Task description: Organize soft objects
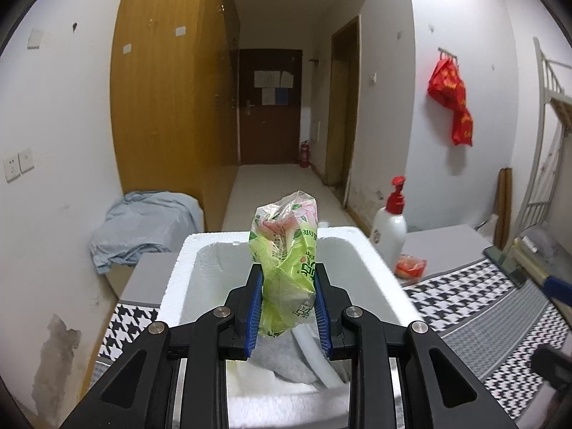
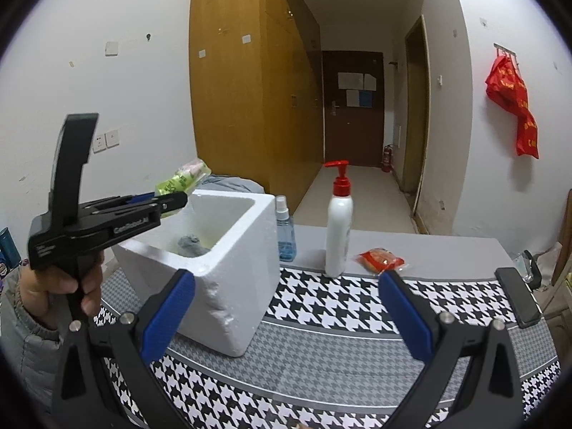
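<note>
Above the foam box | we pinch the green packet upright in the left gripper (box directly below) | right gripper spread, empty, beside the box.

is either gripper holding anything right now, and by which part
The left gripper is shut on the green plastic packet, pinched at its lower end above the foam box. The right gripper is open, empty.

The left gripper body reads "GenRobot.AI" in white.

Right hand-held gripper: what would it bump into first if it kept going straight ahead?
Probably the white pump bottle with the red top, standing between the open right hand-held gripper fingers' line; depth is uncertain.
</note>
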A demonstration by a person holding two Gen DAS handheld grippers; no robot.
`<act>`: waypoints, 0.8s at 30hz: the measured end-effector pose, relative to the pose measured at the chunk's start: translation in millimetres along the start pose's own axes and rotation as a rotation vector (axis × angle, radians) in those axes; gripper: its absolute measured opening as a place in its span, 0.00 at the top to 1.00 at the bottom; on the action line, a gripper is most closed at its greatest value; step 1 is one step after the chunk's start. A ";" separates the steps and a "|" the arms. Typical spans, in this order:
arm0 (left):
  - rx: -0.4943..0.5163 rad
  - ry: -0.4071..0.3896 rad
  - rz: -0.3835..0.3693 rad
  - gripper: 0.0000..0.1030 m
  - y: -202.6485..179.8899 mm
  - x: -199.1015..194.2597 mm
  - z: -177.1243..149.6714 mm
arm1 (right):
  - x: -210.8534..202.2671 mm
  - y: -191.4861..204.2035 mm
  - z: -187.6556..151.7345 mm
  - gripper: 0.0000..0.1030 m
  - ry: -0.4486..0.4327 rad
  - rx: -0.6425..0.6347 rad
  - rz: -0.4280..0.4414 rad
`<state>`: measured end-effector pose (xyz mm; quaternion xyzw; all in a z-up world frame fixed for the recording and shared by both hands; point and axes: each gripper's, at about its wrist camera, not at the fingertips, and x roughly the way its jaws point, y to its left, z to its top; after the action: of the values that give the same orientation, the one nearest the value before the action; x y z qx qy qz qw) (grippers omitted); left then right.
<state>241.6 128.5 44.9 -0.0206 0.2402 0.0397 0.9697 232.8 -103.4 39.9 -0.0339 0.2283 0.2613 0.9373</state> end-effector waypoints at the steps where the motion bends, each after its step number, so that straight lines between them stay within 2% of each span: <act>1: 0.000 0.006 0.001 0.72 -0.8 3.1 -0.2 | -0.6 -3.5 -1.1 0.00 0.002 0.009 -0.003; 4: 0.008 0.009 0.009 0.69 -4.4 10.6 0.6 | -3.5 -9.3 -3.7 0.00 0.003 0.015 -0.002; 7: 0.021 0.012 0.031 0.56 -9.6 17.7 1.7 | -6.1 -14.0 -4.5 0.00 0.000 0.018 -0.004; 9: 0.013 0.008 0.042 0.40 -9.4 18.8 2.0 | -7.7 -17.4 -5.4 0.00 0.000 0.023 -0.004; 13: -0.002 -0.012 0.054 0.22 -9.4 13.2 1.9 | -11.9 -22.7 -6.9 0.00 -0.003 0.018 -0.012; 15: -0.013 -0.018 0.065 0.06 -10.9 9.0 1.8 | -13.0 -25.7 -7.1 0.00 -0.006 0.020 -0.013; 20: -0.021 -0.060 0.070 0.01 -16.7 -9.6 -0.4 | -19.4 -32.0 -9.4 0.00 -0.018 0.029 -0.007; 24: -0.024 -0.080 0.073 0.01 -24.4 -24.0 -3.7 | -23.5 -35.6 -12.6 0.00 -0.018 0.031 0.001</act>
<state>220.8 102.3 53.4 -0.0217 0.2012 0.0788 0.9761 227.8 -147.5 37.1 -0.0170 0.2237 0.2585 0.9396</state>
